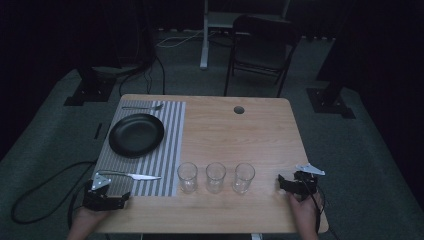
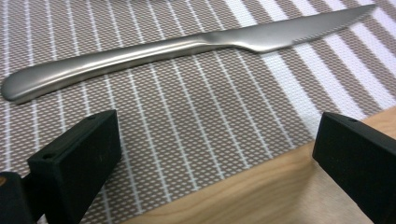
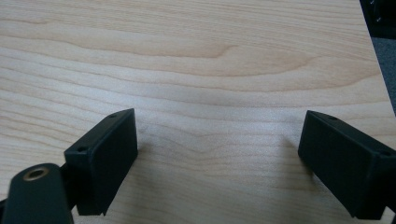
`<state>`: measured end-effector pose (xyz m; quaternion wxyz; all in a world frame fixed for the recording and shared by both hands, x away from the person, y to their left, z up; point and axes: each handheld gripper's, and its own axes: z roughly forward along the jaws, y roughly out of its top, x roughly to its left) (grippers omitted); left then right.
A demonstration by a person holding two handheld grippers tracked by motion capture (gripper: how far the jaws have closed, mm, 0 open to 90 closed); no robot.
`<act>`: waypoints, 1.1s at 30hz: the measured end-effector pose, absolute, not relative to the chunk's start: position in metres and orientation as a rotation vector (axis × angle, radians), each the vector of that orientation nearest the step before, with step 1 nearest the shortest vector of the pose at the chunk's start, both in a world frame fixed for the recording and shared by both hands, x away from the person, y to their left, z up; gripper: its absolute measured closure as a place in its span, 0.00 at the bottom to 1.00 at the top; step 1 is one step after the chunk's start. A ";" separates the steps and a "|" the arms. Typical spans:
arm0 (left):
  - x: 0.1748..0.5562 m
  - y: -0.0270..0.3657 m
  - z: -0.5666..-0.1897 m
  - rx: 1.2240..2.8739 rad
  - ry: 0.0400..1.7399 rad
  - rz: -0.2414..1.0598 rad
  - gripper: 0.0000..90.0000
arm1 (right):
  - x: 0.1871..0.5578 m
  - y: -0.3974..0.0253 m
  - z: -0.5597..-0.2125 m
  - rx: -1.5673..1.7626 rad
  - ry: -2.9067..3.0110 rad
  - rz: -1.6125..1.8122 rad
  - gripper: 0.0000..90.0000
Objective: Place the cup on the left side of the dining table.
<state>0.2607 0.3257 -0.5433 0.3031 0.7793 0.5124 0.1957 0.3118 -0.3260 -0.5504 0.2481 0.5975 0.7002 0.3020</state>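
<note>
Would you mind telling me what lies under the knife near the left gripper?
The knife rests flat on the striped placemat, beyond the open left gripper. The mat hides the wooden table beneath it.

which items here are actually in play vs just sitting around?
In play:
- left gripper, jaws open, just short of the knife
- brushed-steel table knife, flat on the placemat
- grey-and-white striped woven placemat

Lying about:
- round black plate
- silver fork, beyond the plate
- three clear drinking glasses in a row
- right gripper, open over bare wooden table
</note>
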 end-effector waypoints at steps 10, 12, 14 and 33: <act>0.259 0.309 -0.535 2.087 1.253 0.476 0.02 | 0.312 -0.326 -0.550 1.627 1.908 0.824 0.13; 0.259 0.304 -0.534 2.096 1.231 0.467 0.02 | 0.312 -0.326 -0.550 1.628 1.908 0.824 0.13; 0.260 0.300 -0.534 2.105 1.212 0.450 0.02 | 0.312 -0.326 -0.550 1.628 1.908 0.824 0.13; 0.264 0.255 -0.537 2.178 1.085 0.373 0.02 | 0.312 -0.326 -0.550 1.628 1.908 0.823 0.13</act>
